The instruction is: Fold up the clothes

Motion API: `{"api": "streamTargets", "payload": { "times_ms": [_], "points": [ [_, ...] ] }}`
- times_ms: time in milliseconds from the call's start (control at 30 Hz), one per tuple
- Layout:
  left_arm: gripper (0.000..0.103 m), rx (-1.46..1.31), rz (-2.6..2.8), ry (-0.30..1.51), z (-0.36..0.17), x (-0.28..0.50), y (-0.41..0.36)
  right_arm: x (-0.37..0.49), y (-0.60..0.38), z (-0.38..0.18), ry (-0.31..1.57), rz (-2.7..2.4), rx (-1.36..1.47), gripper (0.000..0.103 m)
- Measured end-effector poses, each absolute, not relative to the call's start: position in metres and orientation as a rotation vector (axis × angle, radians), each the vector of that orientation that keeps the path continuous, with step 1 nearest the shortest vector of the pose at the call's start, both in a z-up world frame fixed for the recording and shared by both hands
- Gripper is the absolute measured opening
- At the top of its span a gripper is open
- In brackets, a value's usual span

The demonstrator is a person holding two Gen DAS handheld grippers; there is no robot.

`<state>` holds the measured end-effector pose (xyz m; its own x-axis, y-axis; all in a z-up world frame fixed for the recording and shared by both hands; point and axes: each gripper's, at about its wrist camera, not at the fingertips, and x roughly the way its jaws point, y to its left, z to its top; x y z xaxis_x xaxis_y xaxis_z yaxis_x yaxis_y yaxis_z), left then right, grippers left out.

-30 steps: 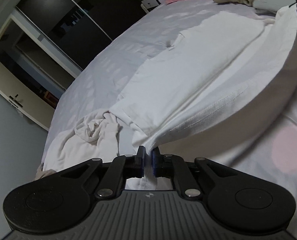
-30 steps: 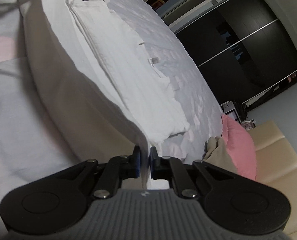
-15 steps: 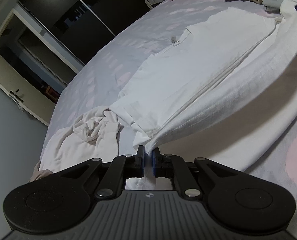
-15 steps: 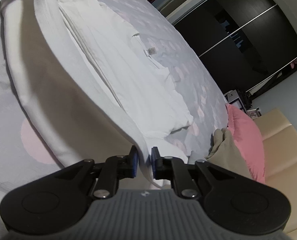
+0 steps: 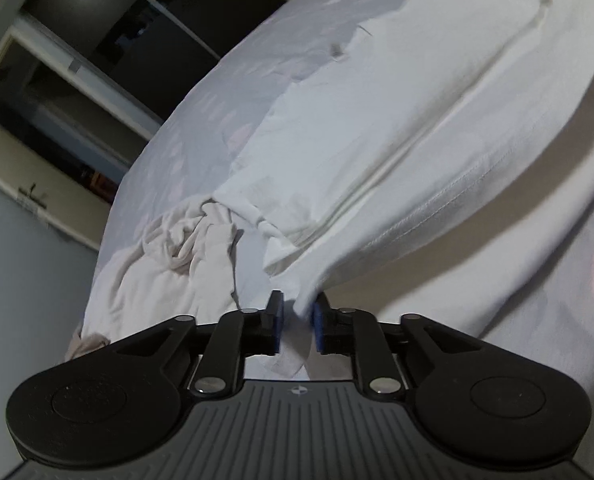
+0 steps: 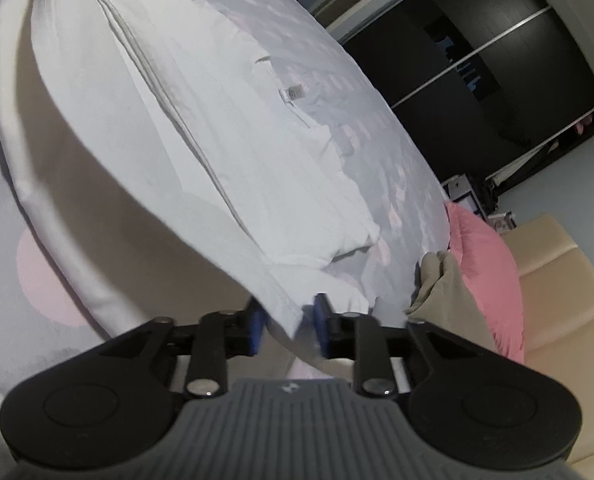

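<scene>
**On the bed, a white shirt edge slack in both tools**

At the bottom of my left view, my left tool (image 5: 297, 326) has its blue pads set a little apart and its jaws are opening; the corner of the white cotton T-shirt (image 5: 397, 128) hangs down between them, lying against the right pad and clear of the left one. In my right view, my right tool (image 6: 289, 326) also stands slightly spread, with the hemmed edge of the same shirt (image 6: 217, 128) draped across the gap between its blue pads; it does not look pinched, though blur keeps me from being sure of the contact.

Just beyond both tools the lifted edge of the shirt curves up and over in a long fold, its stitched hem showing in the left view, with shadow under it. The rest of the shirt lies flat on the pale grey bedsheet with faint pink spots (image 5: 201, 120), its neck label (image 6: 292, 93) facing up.

Beside the shirt's near end in the left view sits a crumpled cream garment (image 5: 169, 256), bunched and touching the shirt's sleeve. In the right view a folded beige cloth (image 6: 445, 284) lies just past the tool, and behind it a pink pillow (image 6: 485, 264) rests against a cream padded headboard (image 6: 557, 280).

Farthest off, past the bed's far edge, stands a dark sliding-door wardrobe (image 6: 477, 52).
</scene>
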<state>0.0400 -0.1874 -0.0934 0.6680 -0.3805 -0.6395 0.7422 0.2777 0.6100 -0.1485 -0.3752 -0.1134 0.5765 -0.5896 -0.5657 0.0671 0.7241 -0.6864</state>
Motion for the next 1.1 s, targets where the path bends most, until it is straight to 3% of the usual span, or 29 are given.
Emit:
{"api": "streamTargets", "payload": {
  "times_ms": [167,567,833,1100],
  "points": [
    [0.006,0.854,-0.763,0.405,-0.057,0.042,-0.177,-0.153,-0.374,-0.100,0.836,-0.466,-0.648,0.008],
    [0.006,0.689,-0.809,0.429,0.028,0.081,-0.189,-0.152,-0.390,-0.008,0.726,-0.551,-0.528,0.006],
    [0.005,0.714,-0.841,0.445,0.044,0.139,-0.240,-0.094,-0.441,0.031,0.720,-0.556,-0.484,0.005],
    [0.005,0.751,-0.851,0.492,0.018,0.210,-0.312,-0.010,-0.506,0.012,0.756,-0.583,-0.488,0.005]
  ]
}}
